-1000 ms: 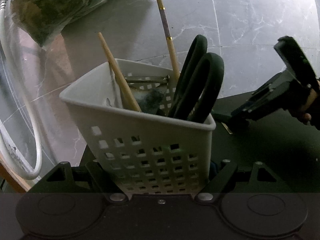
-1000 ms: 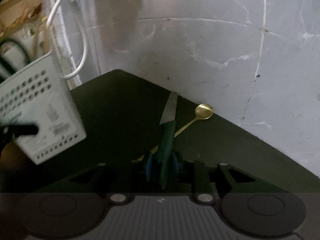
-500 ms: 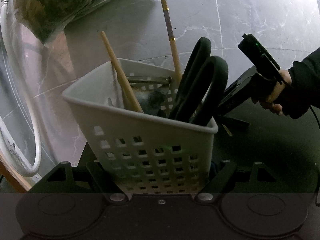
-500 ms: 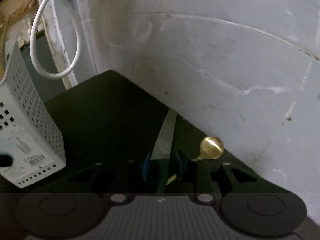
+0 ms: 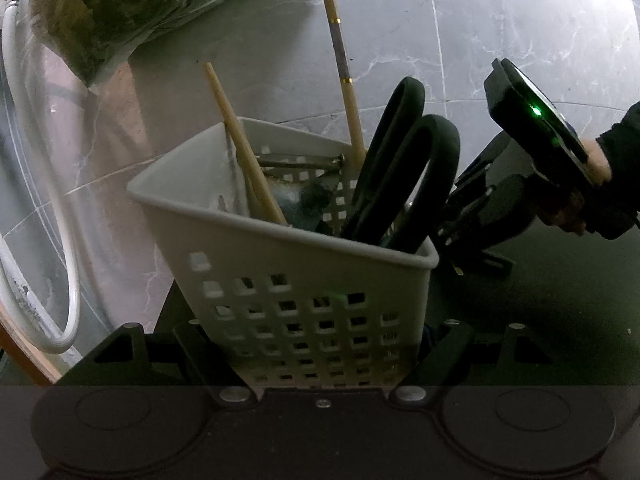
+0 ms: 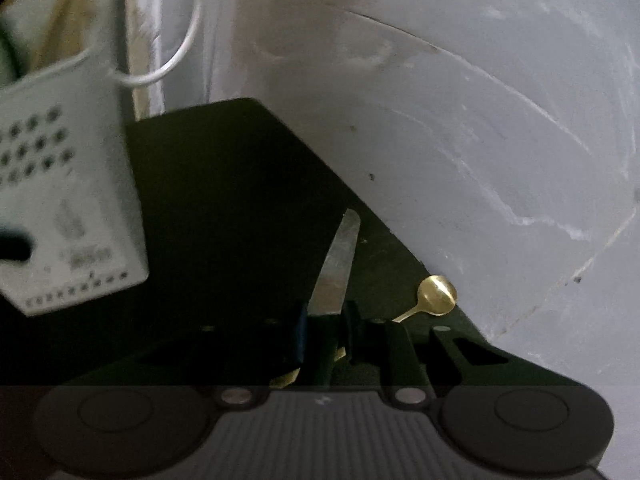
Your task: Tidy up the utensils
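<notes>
A white perforated basket [image 5: 304,280] sits between the fingers [image 5: 188,340] of my left gripper [image 5: 320,344], which is shut on its lower walls. Inside stand black-handled scissors [image 5: 404,176], a wooden chopstick [image 5: 244,148] and a gold-banded chopstick [image 5: 344,68]. My right gripper [image 6: 324,340] is closing on the dark green handle of a knife [image 6: 336,268]; the blue pads touch it on both sides, and the blade points forward over the dark mat [image 6: 220,200]. A gold spoon [image 6: 436,294] lies just right of the blade. The basket [image 6: 68,200] shows blurred at the left.
A white cable [image 5: 60,200] loops at the left and a plastic bag of greens [image 5: 120,12] lies behind the basket. Grey marble tiles [image 5: 500,20] surround the mat. A person's hand [image 5: 596,160] holds the right gripper's black body [image 5: 520,200] close to the basket's right side.
The right gripper came in over the knife and its pads closed round the handle. It moved closer to the basket and rolled. The left gripper and basket stayed put.
</notes>
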### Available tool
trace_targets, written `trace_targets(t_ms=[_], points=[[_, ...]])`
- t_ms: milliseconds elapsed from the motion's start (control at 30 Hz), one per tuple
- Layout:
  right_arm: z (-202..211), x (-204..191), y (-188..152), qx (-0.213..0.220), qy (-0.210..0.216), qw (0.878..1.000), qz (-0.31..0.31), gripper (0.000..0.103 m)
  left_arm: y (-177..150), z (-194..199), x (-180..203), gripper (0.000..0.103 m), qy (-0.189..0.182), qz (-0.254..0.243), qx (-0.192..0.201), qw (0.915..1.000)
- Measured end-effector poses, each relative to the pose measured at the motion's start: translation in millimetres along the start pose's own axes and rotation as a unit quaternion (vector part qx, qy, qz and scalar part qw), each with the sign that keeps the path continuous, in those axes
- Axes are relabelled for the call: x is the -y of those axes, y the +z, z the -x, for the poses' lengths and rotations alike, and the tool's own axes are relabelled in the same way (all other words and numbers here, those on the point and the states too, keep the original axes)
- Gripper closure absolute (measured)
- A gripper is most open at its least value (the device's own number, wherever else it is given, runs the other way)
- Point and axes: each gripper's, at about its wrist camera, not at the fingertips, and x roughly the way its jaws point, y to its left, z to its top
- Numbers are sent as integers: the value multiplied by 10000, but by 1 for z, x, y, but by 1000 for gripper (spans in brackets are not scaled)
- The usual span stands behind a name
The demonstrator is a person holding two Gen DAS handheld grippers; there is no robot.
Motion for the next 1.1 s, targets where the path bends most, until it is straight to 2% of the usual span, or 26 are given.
trace_targets(t_ms=[133, 200, 333, 500, 533, 567, 667, 867, 1100], points=[[3, -4, 0, -35, 125, 9998, -140, 82, -1, 0, -1, 22, -18, -10, 7, 10000], [5, 0, -1, -73, 371, 9985, -390, 81, -1, -1, -2, 22, -29, -16, 11, 10000], [9, 13, -7, -230, 915, 9908, -966, 61, -2, -1, -3, 22, -52, -15, 21, 10000], [11, 16, -9, -415, 1010, 9905, -830, 61, -2, 0, -4, 22, -76, -6, 26, 10000], [12, 15, -8, -452, 991, 9910, -780, 66, -1, 0, -4, 22, -76, -3, 28, 10000], [13, 15, -7, -484, 971, 9914, -730, 79, -1, 0, -4, 22, -77, -5, 27, 10000], [13, 16, -3, -629, 970, 9901, -797, 87, -1, -1, -3, 22, -78, -4, 24, 10000], [23, -10, -7, -554, 364, 9966, -480, 89, -1, -1, -4, 22, -83, 19, 26, 10000], [50, -28, -30, -237, -140, 9929, -1159, 89, -2, -2, -6, 24, -170, -25, 62, 9998]])
